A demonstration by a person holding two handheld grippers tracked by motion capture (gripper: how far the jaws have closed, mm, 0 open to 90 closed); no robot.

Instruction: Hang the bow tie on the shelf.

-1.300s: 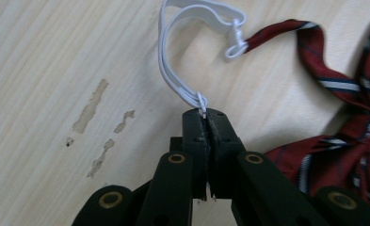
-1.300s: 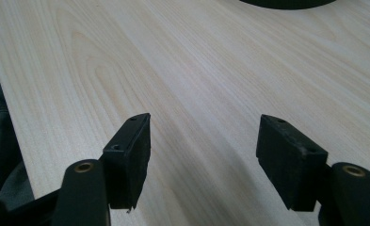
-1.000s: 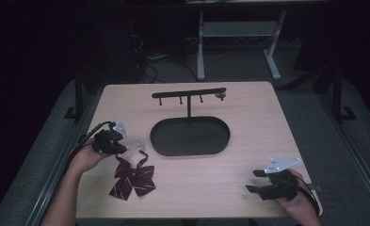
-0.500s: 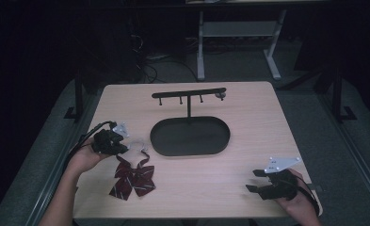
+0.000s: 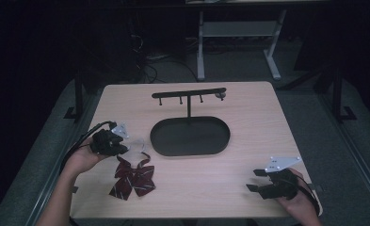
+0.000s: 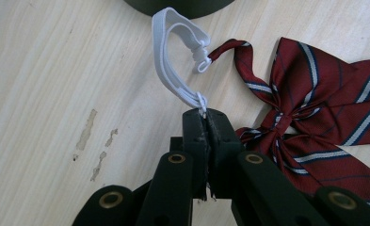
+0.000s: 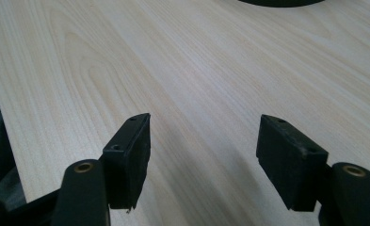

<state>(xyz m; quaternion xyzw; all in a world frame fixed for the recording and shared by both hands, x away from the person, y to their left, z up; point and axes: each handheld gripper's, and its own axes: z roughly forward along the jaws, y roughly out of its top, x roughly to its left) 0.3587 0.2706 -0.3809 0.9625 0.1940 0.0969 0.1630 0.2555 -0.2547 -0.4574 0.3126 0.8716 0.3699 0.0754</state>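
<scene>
Fingers [image 6: 199, 136] of the left gripper [image 6: 204, 114] are clamped together on the white elastic strap [image 6: 173, 70] of the striped burgundy bow tie [image 5: 133, 176], which lies on the wooden table [image 5: 248, 103] near the black oval stand base [image 5: 190, 135]. The right gripper [image 7: 204, 160] rests apart, jaws wide and empty.
</scene>
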